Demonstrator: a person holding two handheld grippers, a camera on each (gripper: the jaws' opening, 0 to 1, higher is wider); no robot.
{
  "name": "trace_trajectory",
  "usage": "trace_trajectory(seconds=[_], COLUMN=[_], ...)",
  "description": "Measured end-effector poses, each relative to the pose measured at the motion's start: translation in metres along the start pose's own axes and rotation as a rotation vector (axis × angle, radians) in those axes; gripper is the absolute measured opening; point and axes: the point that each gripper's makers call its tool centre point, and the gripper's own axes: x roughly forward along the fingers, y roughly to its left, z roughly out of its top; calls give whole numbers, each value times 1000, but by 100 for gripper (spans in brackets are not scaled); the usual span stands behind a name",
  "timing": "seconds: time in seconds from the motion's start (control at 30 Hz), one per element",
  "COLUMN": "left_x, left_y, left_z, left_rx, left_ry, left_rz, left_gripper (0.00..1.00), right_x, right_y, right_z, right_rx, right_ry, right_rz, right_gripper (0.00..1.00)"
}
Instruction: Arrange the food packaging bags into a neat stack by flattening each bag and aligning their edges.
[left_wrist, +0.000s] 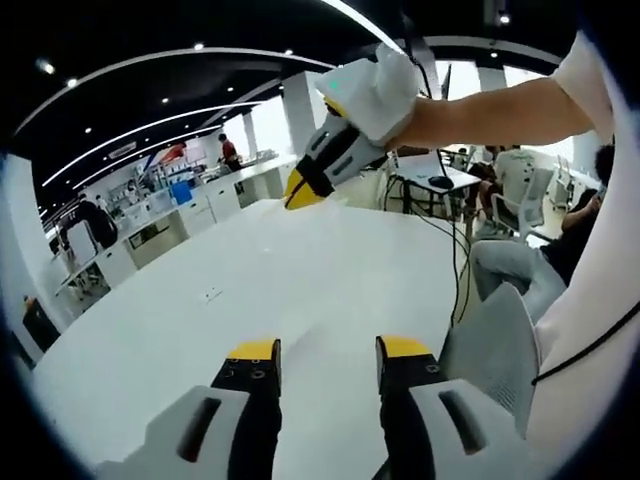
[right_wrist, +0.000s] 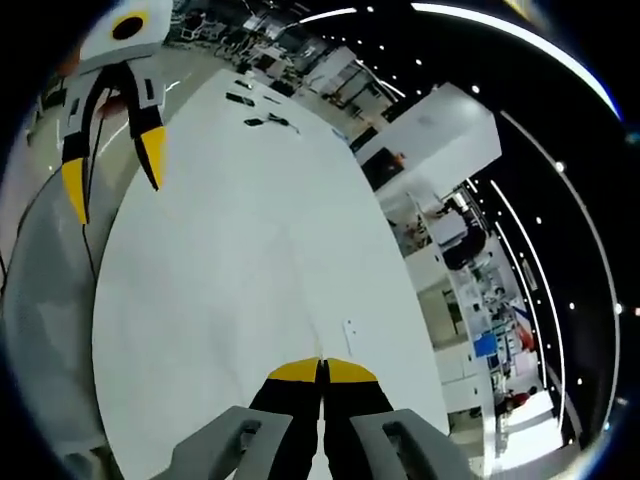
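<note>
In the left gripper view my left gripper (left_wrist: 330, 350) stands open over the white table (left_wrist: 250, 290), with nothing between its yellow-tipped jaws. My right gripper (left_wrist: 298, 192) hangs above the table's far part, held by a gloved hand (left_wrist: 385, 90), and its jaws look shut. In the right gripper view my right gripper (right_wrist: 322, 368) is shut, its two yellow tips touching with nothing between them. The left gripper (right_wrist: 113, 170) comes in at the upper left of that view with its jaws spread apart, above the edge of the table (right_wrist: 240, 260).
A few small dark items (right_wrist: 262, 112) lie at the table's far end, and a small mark (right_wrist: 349, 327) sits on its surface. A black cable (left_wrist: 460, 260) runs along the right edge. People sit at desks (left_wrist: 520, 190) beyond it.
</note>
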Motion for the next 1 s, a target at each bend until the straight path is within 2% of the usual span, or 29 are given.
trace_trajectory(seconds=[0.53, 0.8, 1.0], left_x=[4, 7, 7], left_y=[20, 22, 24], left_z=[-9, -11, -14], left_rx=[-76, -122, -165], left_ry=[-12, -18, -25], left_rz=[28, 25, 28], left_gripper=[44, 49, 55], right_x=[30, 48, 59], right_y=[-17, -24, -16], right_z=[-17, -23, -24], right_rx=[-15, -41, -66], right_ry=[36, 47, 45], right_rz=[-70, -117, -131], right_gripper=[0, 0, 0])
